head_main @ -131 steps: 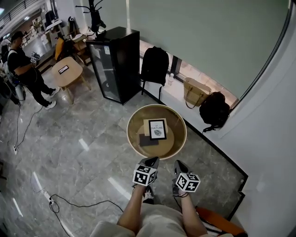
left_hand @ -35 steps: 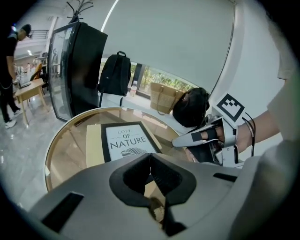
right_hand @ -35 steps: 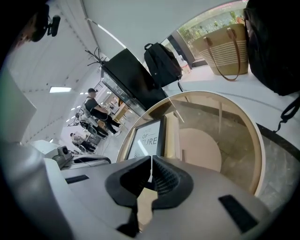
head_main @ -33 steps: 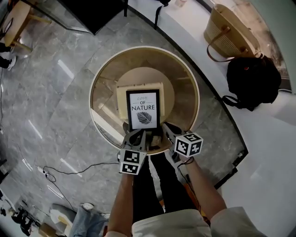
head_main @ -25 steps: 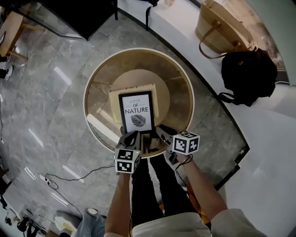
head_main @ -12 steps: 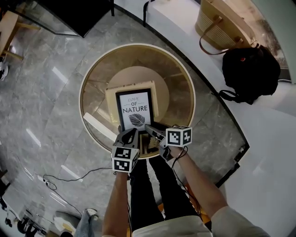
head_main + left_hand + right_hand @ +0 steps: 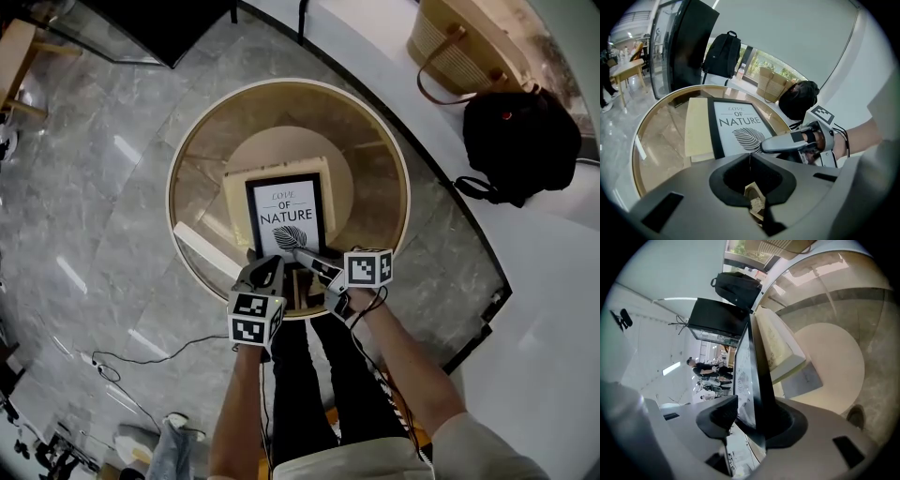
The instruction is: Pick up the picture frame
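The black picture frame (image 7: 286,216) with a leaf print lies on a cream book (image 7: 234,192) on the round glass table (image 7: 187,159). My right gripper (image 7: 302,255) reaches in from the right. Its jaws stand wide, one on each side of the frame's near edge (image 7: 752,376), and the pads do not press on it. In the left gripper view one right finger (image 7: 780,143) lies over the frame's (image 7: 738,129) lower corner. My left gripper (image 7: 270,270) hovers just short of the frame's near edge, shut and empty (image 7: 750,157).
A grey pad (image 7: 801,380) lies under the book. The table's wooden rim (image 7: 398,178) rings the glass. A black bag (image 7: 520,141) and a wicker bag (image 7: 459,37) rest on the ledge at the right. A cable (image 7: 141,352) trails on the floor at the left.
My right gripper has swung left and down onto the frame's near edge, rolled, and opened its jaws. The left gripper has barely moved.
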Demonstrator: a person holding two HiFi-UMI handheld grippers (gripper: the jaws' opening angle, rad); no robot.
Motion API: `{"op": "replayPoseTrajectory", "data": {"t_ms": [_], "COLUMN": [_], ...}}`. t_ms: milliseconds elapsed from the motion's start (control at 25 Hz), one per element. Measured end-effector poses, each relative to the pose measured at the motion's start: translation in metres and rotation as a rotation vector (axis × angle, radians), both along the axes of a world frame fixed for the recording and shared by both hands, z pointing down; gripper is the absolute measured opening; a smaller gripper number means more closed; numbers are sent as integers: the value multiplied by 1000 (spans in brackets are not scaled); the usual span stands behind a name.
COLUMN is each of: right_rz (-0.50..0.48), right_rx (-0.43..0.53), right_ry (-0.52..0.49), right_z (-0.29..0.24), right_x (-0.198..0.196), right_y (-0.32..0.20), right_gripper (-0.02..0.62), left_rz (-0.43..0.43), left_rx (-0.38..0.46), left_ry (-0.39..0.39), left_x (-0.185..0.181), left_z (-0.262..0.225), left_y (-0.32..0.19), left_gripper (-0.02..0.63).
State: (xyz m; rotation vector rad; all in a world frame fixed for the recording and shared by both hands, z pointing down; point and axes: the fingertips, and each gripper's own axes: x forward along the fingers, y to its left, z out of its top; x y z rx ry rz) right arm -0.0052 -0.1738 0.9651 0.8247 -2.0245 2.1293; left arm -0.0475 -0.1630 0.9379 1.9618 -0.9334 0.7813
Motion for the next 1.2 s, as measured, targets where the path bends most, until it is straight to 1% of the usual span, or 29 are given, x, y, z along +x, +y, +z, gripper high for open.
{"op": "replayPoseTrajectory", "data": {"t_ms": [160,200,240,440,680,1000,1080,1200], "right_rz": [-5,-2,2,22,22,88,80,44], "right_rx": [-2,-4,-5,13,52,33,43,71], "right_ry": [-60,-75,-87,-135,-117,-92,-70,-21], "right_z": [1,1,1,-10,-34,-66,-75,-91], "right_x": [-11,-13,-14,-20,-24,-23,-20,-16], "right_y": [1,1,0,0,4,13,15,18], "right_gripper": [193,171,132,78,41,41,41,41], "left_rz": [7,6,4,19,5,-41,-55,-76], "left_rx": [-10,-9,-9,-5,-5,-1,7,18], "left_ry": [7,8,11,20,20,36,36,41], "left_x": [-3,-3,-4,-8,-12,-16,-15,-13], "left_z": [4,4,4,4,-7,-39,-49,-67], "left_y": [4,4,2,-2,-2,7,8,11], "left_gripper": [20,20,20,20,20,20,20,20]}}
